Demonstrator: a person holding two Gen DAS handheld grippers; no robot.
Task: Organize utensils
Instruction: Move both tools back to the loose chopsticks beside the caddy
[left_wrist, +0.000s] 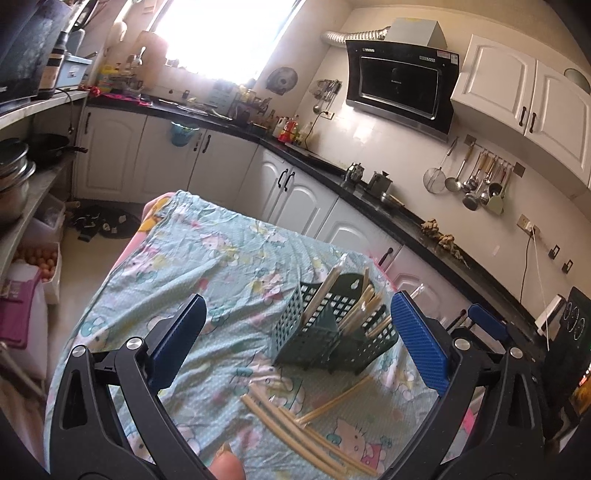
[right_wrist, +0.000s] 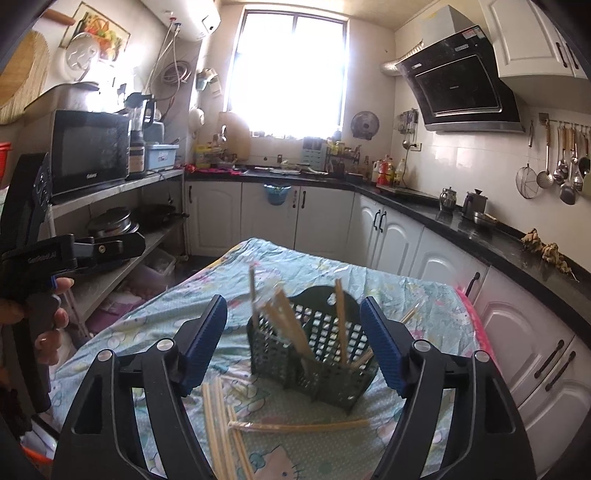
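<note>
Left gripper (left_wrist: 297, 334) and right gripper (right_wrist: 293, 343) both spread, empty; green basket (right_wrist: 317, 354) holds upright chopsticks (right_wrist: 341, 321), loose chopsticks (left_wrist: 314, 439) on cloth-covered surface (left_wrist: 221, 258).

Dark green perforated plastic utensil holder (right_wrist: 325, 350) standing upright on cartoon-print cloth (left_wrist: 207, 251), divided into compartments, arched tab rising at back wall. Several pale wooden chopsticks (right_wrist: 341, 325) sticking out of holder, leaning at mixed angles, some appearing wrapped in clear sleeves. Loose chopsticks (right_wrist: 295, 426) lying flat on cloth just in front of holder: one pair lying crosswise, bundle (right_wrist: 221, 424) running lengthwise toward camera, ends overlapping. Exact count blurring, hard telling. One more thin stick (right_wrist: 412, 314) lying beside holder's right side.
</note>
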